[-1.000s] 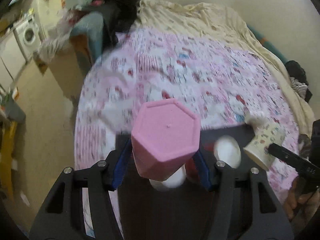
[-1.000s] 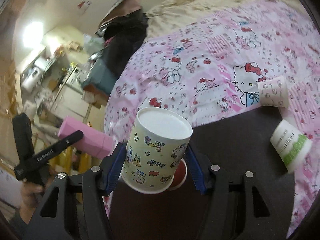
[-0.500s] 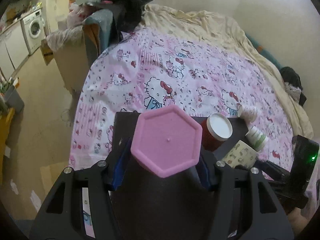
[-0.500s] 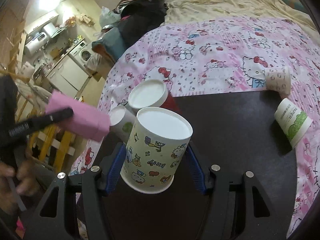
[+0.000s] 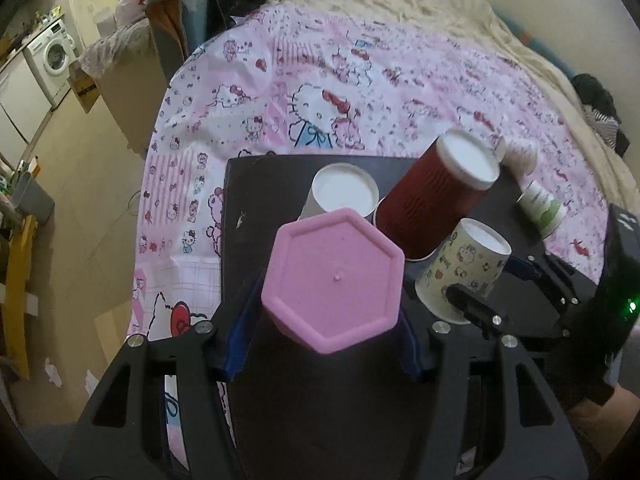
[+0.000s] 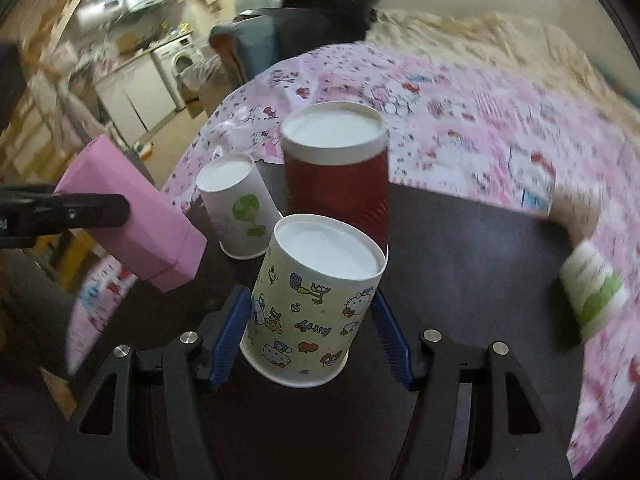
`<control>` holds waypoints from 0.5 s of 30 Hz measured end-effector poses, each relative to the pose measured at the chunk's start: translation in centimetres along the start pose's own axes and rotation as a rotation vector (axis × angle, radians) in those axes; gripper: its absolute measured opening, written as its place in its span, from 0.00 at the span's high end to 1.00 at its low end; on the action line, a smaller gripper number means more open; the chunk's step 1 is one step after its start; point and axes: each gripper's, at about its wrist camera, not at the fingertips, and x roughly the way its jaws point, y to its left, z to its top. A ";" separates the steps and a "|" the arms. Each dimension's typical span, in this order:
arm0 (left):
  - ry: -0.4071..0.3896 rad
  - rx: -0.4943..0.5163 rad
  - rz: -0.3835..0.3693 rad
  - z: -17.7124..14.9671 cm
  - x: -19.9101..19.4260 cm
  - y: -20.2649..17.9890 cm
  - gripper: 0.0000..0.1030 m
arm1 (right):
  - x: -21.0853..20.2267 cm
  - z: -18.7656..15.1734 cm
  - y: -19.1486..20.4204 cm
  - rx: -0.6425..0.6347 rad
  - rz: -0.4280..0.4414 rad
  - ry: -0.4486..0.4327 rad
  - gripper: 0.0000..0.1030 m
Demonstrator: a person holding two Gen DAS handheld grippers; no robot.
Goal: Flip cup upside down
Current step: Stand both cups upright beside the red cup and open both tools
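My left gripper (image 5: 320, 340) is shut on a pink hexagonal cup (image 5: 334, 286), bottom end toward the camera, held above the dark board (image 5: 248, 188). The pink cup also shows in the right wrist view (image 6: 132, 216). My right gripper (image 6: 310, 340) is shut on a cartoon-print paper cup (image 6: 312, 304), upside down, low over the board (image 6: 460, 248). That cup also shows in the left wrist view (image 5: 464, 268). A red ribbed cup (image 5: 436, 200) and a white cup with a green leaf (image 6: 236, 216) stand upside down behind.
The board lies on a bed with a pink Hello Kitty cover (image 5: 320, 92). A white-and-green cup (image 5: 542, 208) and a small printed cup (image 5: 518, 154) lie on their sides at the board's right edge. A washing machine (image 5: 52, 56) and floor are to the left.
Both grippers have come down and in toward the board with their cups. The two upside-down cups now stand closer in both views. Both stay shut.
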 end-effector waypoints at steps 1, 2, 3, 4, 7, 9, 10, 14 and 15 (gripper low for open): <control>0.012 0.001 -0.007 0.0 0.4 -0.1 0.46 | 0.2 -0.1 0.2 -0.014 0.001 -0.001 0.37; 0.026 0.002 -0.010 -0.1 0.9 -0.2 0.46 | 0.4 -0.3 0.4 -0.025 -0.001 0.003 0.37; 0.031 0.000 -0.007 -0.2 1.1 -0.3 0.46 | 0.7 -0.4 0.5 -0.027 0.000 0.008 0.37; 0.030 0.004 0.002 -0.3 1.4 -0.5 0.46 | 0.9 -0.5 0.6 -0.028 0.001 0.009 0.37; 0.031 0.018 0.013 -0.4 2.1 -0.9 0.45 | 1.4 -0.9 0.9 -0.047 -0.014 0.009 0.37; 0.051 0.001 -0.019 -0.4 2.7 -0.9 0.45 | 1.8 -1.3 1.0 -0.057 -0.015 0.023 0.37; 0.047 0.003 -0.025 -0.4 2.8 -1.0 0.45 | 1.9 -1.3 1.1 -0.066 -0.015 0.019 0.37; 0.028 0.052 0.000 -0.4 3.1 -1.9 0.45 | 1.8 -1.5 1.4 -0.097 -0.020 0.014 0.37; 0.028 0.056 0.001 -0.3 3.1 -2.0 0.45 | 1.8 -1.6 1.3 -0.094 -0.017 0.015 0.37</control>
